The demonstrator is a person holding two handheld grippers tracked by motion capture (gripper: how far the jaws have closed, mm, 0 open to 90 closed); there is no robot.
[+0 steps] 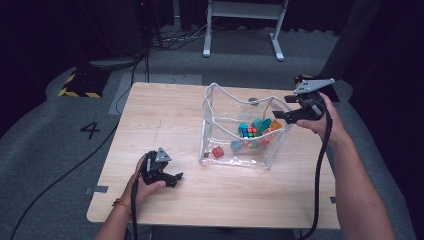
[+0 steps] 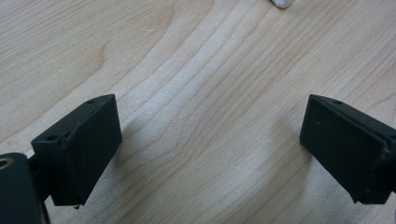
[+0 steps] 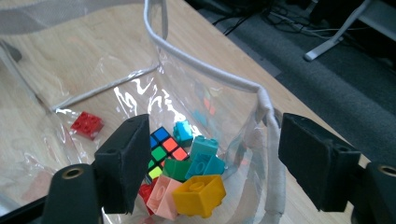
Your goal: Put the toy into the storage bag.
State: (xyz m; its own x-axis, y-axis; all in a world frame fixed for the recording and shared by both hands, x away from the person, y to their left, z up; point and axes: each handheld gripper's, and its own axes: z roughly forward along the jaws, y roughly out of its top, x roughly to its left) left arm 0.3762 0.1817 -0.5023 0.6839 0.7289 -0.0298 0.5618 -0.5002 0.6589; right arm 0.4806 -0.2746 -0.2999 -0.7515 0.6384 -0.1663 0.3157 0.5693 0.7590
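Your right gripper [image 1: 281,114] hovers at the clear bag's [image 1: 220,112] rim, fingers wide.
The bag stands on the desk [image 1: 165,120], holding bricks [image 3: 198,193] and a puzzle cube [image 3: 163,151]; your left gripper [image 1: 176,179] rests on the desk, fingers wide, holding nothing.

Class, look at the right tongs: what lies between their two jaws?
In the right gripper view, the clear bag's white-trimmed edge stands between the open jaws of the right tongs, with toy bricks lower down inside.

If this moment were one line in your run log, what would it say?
right gripper: open, at rim of clear bag | bag: toy bricks, colour cube inside | left gripper: open, empty over table
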